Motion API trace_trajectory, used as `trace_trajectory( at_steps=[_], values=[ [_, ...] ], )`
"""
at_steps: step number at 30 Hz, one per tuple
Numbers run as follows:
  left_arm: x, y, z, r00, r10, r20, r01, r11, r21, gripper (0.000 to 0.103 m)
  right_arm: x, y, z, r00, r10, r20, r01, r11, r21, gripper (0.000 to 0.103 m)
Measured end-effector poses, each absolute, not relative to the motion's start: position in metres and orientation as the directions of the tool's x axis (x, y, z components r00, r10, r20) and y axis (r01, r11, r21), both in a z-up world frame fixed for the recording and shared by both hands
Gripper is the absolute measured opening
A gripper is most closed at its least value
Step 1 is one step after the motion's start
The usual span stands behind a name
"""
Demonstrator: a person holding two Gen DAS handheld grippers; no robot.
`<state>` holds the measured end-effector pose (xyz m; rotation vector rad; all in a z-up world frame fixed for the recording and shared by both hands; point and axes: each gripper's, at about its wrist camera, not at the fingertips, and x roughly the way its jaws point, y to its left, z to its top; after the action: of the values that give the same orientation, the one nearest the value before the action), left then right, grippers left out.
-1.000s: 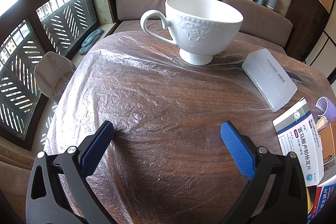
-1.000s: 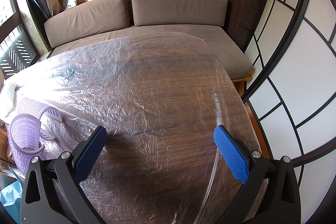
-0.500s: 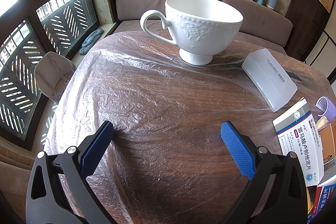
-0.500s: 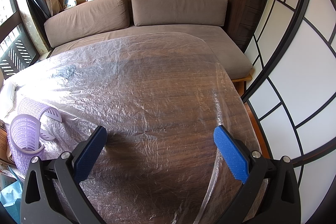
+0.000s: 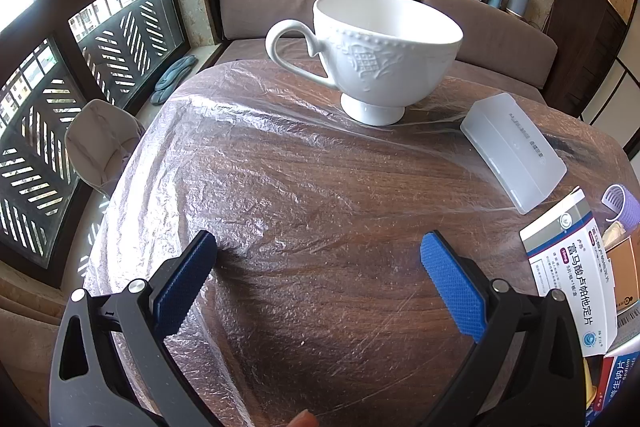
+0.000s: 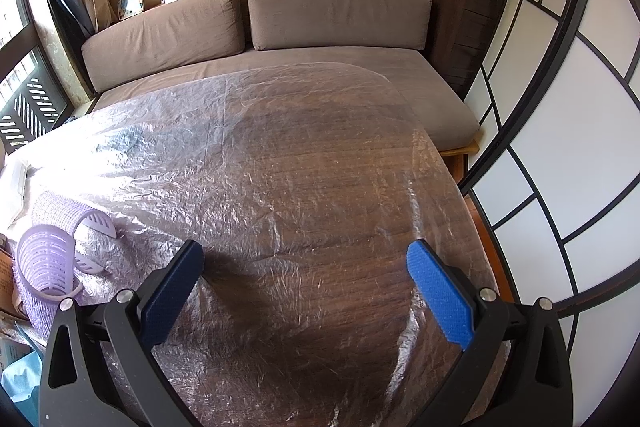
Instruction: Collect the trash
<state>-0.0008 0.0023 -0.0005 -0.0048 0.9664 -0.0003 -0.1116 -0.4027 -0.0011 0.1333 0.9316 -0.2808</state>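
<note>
**Trash pile at table edge, both grippers empty**

Task's things: clutter heaped at the right margin of the left wrist view. Topmost, a white-and-grey cardboard medicine box [image 5: 572, 275] lying flat and angled, partly over an orange carton [image 5: 624, 267] and a red-and-blue printed box [image 5: 612, 383] below it. Just beside, a lilac ribbed plastic hair roller [image 5: 622, 205]. Same lilac rollers [image 6: 46, 263] at the left edge of the right wrist view, lying on their sides.

Left gripper [image 5: 318, 273]: blue pads spread wide, nothing between, hovering over bare film. Right gripper [image 6: 304, 285]: likewise spread and empty, well apart from the rollers.

Outward: frosted translucent plastic case [image 5: 514, 151] near the pile; white embossed footed ceramic cup [image 5: 370, 53] upright further back; all on crinkled clear plastic film [image 5: 260, 163] covering the dark wooden round table [image 6: 320, 235].

Risks, judged:
- Snagging film while pinching a flat box; film drag likely to tug the cup.
- Stacked boxes sliding off the near edge if the top one is levered.
- Rollers rolling away under a glancing touch.
- Unclear which items count as trash; case and cup possibly not.

Writing: on the medicine box, large Chinese characters, apparently 富马酸卢帕他定片; small print unreadable. Lower box partly cut off, not legible. Faint print on the frosted case, illegible.
</note>
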Motion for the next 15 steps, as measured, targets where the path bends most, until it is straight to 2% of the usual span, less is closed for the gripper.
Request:
trace_trajectory(
  at_steps=[2,7,12,15],
  values=[
    [0.000,0.001,-0.001,0.568,-0.009,-0.823,0.011,1.000,-0.003,0.102,-0.121,-0.402,0.003,0.555,-0.240,-0.796,0.343,0.938,-0.043,0.099],
    [-0.002,0.008,0.008,0.549,-0.026,-0.835,0.025,1.000,-0.015,0.102,-0.156,-0.391,0.037,0.649,-0.263,-0.714,0.323,0.945,-0.054,0.099],
    [-0.045,0.008,0.044,0.647,-0.041,-0.762,0.050,0.999,-0.012,0.102,-0.196,-0.381,0.074,0.723,-0.118,-0.681,0.256,0.961,0.105,0.099],
    [-0.081,-0.005,0.063,0.667,-0.117,-0.736,0.125,0.991,-0.044,0.102,-0.216,-0.363,0.088,0.737,-0.058,-0.674,0.206,0.968,0.142,0.099]
  ],
)
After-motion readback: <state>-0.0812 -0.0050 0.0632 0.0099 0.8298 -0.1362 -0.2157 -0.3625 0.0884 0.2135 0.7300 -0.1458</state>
